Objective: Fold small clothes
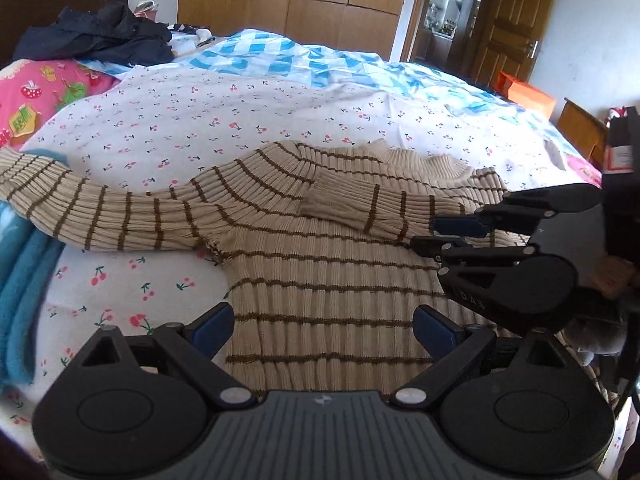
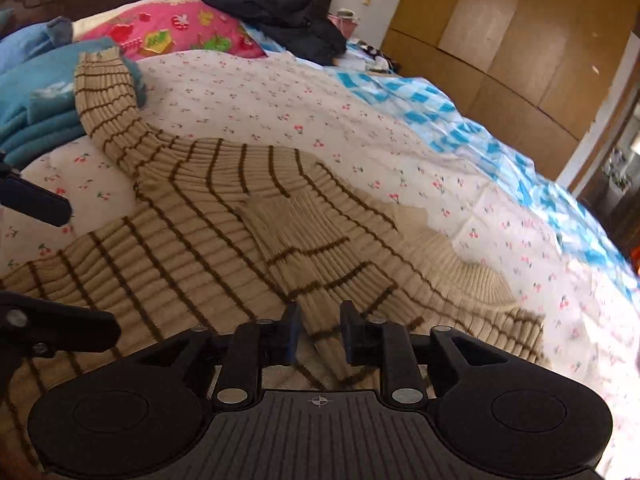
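A beige ribbed sweater with brown stripes (image 1: 320, 276) lies flat on the bed. Its right sleeve (image 1: 372, 204) is folded across the chest; its left sleeve (image 1: 100, 216) stretches out to the left. My left gripper (image 1: 324, 326) is open and empty just above the sweater's lower body. My right gripper (image 1: 434, 236) sits over the folded sleeve near the shoulder, fingers close together. In the right wrist view the right gripper (image 2: 318, 338) has the folded sleeve (image 2: 320, 264) running between its narrowly parted fingers; whether they pinch it is unclear. The outstretched sleeve (image 2: 108, 112) reaches towards the far left.
The bed has a white cherry-print sheet (image 1: 200, 120) and a blue-and-white checked cover (image 1: 288, 56). A blue blanket (image 1: 20, 280) lies at the left, a pink pillow (image 1: 48, 92) and dark clothes (image 1: 104, 36) behind. Wooden wardrobes and a door stand beyond.
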Demonstrator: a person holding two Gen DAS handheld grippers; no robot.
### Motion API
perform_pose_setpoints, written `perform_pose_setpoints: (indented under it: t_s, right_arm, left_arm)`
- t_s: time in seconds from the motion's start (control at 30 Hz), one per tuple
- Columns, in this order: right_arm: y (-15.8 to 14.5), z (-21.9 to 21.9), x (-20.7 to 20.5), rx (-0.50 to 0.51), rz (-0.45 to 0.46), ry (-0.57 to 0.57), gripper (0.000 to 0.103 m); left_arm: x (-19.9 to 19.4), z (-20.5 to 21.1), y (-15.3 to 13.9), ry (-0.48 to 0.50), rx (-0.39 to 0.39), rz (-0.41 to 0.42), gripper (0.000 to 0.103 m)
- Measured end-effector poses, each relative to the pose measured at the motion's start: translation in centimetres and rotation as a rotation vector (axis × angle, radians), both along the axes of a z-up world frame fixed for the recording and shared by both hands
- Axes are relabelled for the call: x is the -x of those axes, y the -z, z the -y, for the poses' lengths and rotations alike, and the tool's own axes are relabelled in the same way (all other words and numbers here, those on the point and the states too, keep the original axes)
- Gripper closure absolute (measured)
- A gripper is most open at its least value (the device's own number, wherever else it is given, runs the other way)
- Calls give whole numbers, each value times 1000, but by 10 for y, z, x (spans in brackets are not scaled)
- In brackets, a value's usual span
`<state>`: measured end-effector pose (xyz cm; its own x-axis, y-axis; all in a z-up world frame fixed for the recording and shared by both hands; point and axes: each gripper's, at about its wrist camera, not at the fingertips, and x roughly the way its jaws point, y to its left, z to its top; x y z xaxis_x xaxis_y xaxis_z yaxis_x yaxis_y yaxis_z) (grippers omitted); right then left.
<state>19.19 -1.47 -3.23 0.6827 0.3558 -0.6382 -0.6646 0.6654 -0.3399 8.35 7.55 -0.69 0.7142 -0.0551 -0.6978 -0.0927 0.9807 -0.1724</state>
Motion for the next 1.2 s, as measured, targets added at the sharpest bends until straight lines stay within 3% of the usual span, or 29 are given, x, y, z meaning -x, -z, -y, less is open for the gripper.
perform_pose_setpoints:
  t_s: [0.2, 0.33, 0.43, 0.53, 0.7, 0.73, 0.87, 1.03, 1.2]
  right_arm:
    - [8, -25, -19, 5, -18, -30, 75]
    - [14, -38, -26, 33, -47, -31, 88]
    - [6, -37, -25, -18, -53, -12, 92]
    - [-5, -35, -17, -77, -46, -34, 92]
    - [7, -40, -10, -74, -70, -57, 92]
    - [10, -40, -12, -74, -85, -54, 88]
    - [3, -26, -16, -154, -134, 0, 85]
    - [-22, 16, -8, -302, -126, 80, 83]
    - [13, 34, -22, -227, -239, 202, 82]
  left_arm:
    - [5, -7, -3, -36, 24, 18, 2]
    - [6, -14, -3, -70, 44, 18, 2]
    - [7, -18, -3, -85, 60, 20, 2]
    - [9, -21, -4, -100, 71, 29, 2]
    - [10, -26, -5, -126, 78, 36, 2]
    - [10, -27, -4, -131, 77, 33, 2]
    - [7, -26, -1, -140, 60, 15, 2]
    - [6, -24, -1, -156, 23, 18, 2]
    - [7, -39, -6, -235, 30, 29, 2]
